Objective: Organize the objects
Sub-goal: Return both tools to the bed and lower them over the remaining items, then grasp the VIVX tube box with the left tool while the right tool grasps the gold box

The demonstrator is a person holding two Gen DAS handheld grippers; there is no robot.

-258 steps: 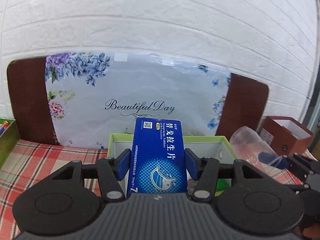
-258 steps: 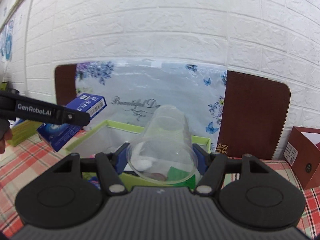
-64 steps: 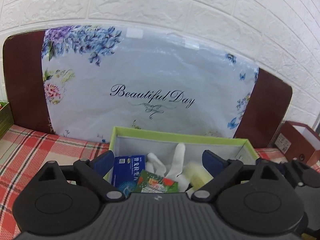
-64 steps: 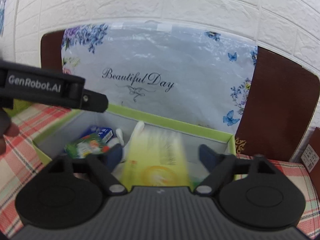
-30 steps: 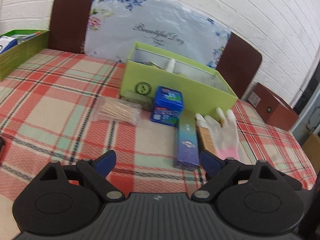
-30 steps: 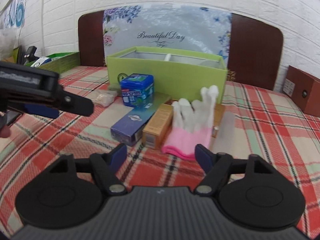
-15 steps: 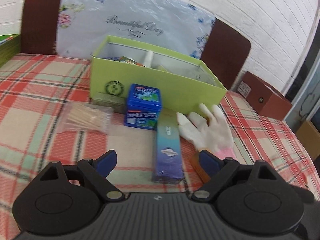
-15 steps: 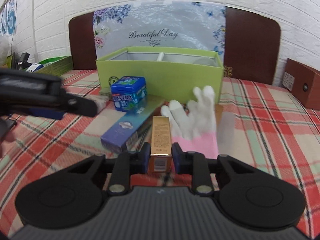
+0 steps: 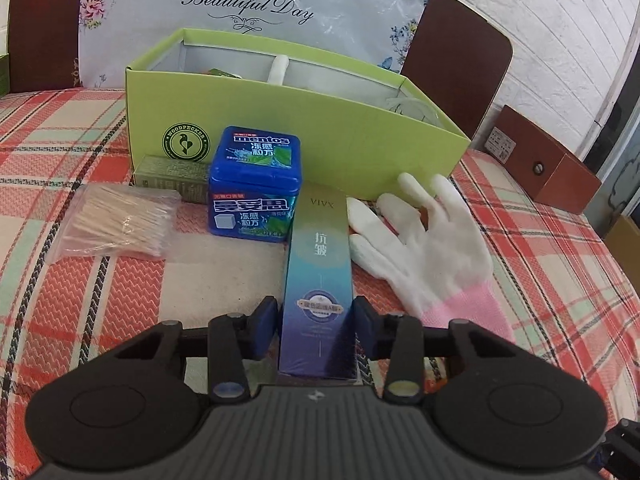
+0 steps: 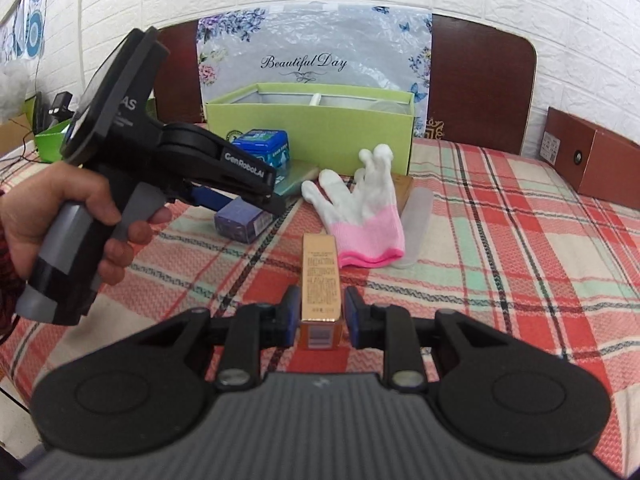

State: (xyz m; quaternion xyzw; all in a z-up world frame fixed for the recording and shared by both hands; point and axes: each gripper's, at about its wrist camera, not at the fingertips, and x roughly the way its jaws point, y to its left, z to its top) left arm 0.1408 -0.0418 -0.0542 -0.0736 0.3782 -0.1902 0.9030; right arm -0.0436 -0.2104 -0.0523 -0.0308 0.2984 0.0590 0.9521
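my left gripper (image 9: 315, 318) just closed on the long blue box (image 9: 318, 280); my right gripper (image 10: 320, 312) pinches the gold box (image 10: 321, 280). lift both straight up, slowly.

Left gripper (image 9: 316, 318) has just been closing; right gripper (image 10: 322, 314) clamped.

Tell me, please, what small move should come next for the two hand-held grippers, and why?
Probably lift both boxes and carry them toward the green box. The left hand-held gripper has just been closing, and the long blue box now sits between its pads. The right hand-held gripper is clamped on the small gold box. Both boxes seem to lie on the tablecloth.
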